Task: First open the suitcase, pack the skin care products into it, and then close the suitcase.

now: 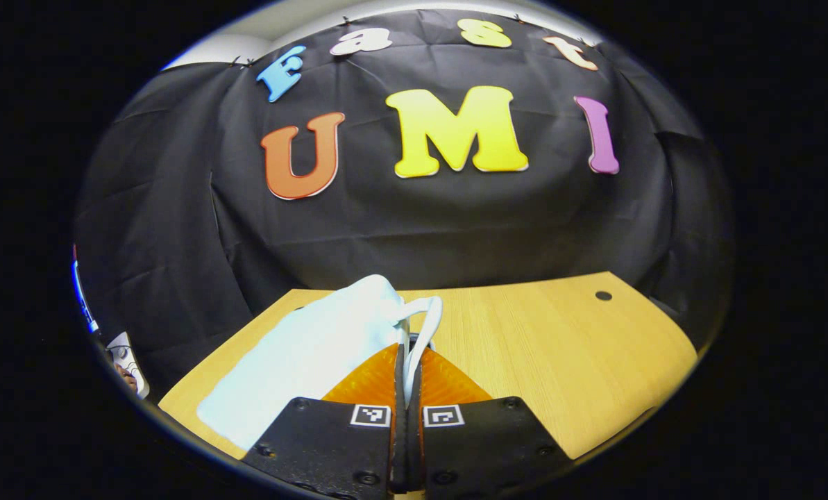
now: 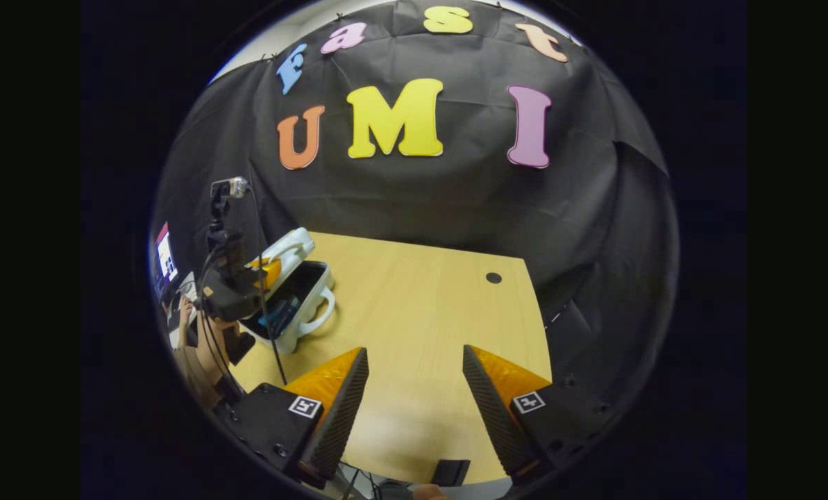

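On the table [image 2: 420, 305], left claw [image 1: 408, 361] pinches the half-open suitcase [image 2: 296, 292] handle [image 1: 424, 326]; right claw [image 2: 414, 396] spread.

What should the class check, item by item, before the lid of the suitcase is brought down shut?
1. Left tongs gripping the lid handle: ok, fingers closed on the white loop.
2. Suitcase open: ok, lid raised in the right gripper view.
3. Skin care products inside: cannot tell; something bluish lies in the dark inside, too small to identify.
4. Right tongs free: ok, open and empty over the table.
5. Nothing sticking over the rim: cannot tell, the left gripper and a cable cover part of it.
6. Table around the suitcase: ok, bare wood beside it.
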Demonstrator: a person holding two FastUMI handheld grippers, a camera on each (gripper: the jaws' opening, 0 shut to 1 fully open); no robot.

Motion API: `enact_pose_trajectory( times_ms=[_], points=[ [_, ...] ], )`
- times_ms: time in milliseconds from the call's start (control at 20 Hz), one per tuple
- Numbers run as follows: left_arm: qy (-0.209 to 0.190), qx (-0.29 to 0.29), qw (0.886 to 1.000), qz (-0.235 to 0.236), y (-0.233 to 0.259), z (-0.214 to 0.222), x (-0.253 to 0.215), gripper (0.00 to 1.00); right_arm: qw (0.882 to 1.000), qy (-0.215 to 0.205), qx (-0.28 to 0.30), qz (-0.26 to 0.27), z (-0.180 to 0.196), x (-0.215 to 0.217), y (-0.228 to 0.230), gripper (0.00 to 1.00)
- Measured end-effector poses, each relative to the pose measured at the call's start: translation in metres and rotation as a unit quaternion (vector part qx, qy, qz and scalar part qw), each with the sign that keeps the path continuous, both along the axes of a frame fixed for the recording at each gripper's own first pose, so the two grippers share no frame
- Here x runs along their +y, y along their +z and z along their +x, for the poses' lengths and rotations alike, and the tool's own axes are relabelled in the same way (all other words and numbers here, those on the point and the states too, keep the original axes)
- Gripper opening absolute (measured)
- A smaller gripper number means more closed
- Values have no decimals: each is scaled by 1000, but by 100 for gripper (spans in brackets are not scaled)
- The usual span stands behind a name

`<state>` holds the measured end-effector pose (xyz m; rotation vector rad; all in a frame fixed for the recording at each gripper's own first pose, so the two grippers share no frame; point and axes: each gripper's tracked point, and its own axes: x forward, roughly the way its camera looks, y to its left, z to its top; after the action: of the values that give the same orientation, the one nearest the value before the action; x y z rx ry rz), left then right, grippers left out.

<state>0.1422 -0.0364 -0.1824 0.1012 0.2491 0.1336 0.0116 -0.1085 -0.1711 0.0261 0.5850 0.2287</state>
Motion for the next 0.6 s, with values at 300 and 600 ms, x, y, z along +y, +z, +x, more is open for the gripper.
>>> enact_pose_trajectory(
  times_ms=[300, 600],
  points=[
    [-23, 31, 997, 69, -55, -3, -18, 3, 1000, -2, 9, -13, 1, 1, -13, 78],
    [-43, 42, 991, 116, -73, 3, -30, 8, 999, -29, 16, -16, 9, 0, -8, 81]
  ],
)
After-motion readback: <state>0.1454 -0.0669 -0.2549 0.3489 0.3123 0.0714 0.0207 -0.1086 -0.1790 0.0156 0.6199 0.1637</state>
